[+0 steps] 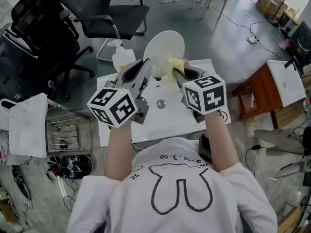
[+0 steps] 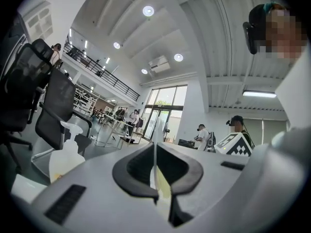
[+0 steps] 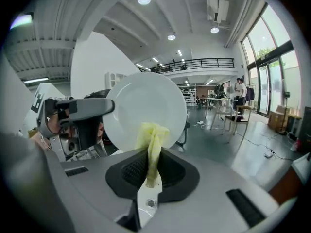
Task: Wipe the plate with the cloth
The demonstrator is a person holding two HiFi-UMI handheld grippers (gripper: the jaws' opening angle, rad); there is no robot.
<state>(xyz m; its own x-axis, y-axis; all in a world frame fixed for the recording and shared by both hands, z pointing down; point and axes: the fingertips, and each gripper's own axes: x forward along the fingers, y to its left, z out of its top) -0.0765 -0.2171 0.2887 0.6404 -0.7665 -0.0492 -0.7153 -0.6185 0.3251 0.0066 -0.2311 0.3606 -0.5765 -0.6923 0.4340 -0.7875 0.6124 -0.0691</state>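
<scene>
A round white plate (image 1: 165,50) is held up on edge above the white table (image 1: 146,125). My left gripper (image 1: 147,62) is shut on its rim at the lower left; in the left gripper view the plate (image 2: 154,154) shows edge-on as a thin white line between the closed jaws of the left gripper (image 2: 155,173). My right gripper (image 1: 175,73) is shut on a yellow cloth (image 1: 175,63) that lies against the plate's lower right face. In the right gripper view the cloth (image 3: 152,142) rises from the right gripper (image 3: 150,171) onto the plate (image 3: 146,108).
A white pump bottle (image 1: 122,57) stands at the table's far left corner, also the pump bottle (image 2: 65,160). A drain hole (image 1: 160,103) sits mid-table. Black office chairs (image 1: 112,13) stand behind, a wire rack (image 1: 63,130) at left, a wooden stool (image 1: 262,89) at right.
</scene>
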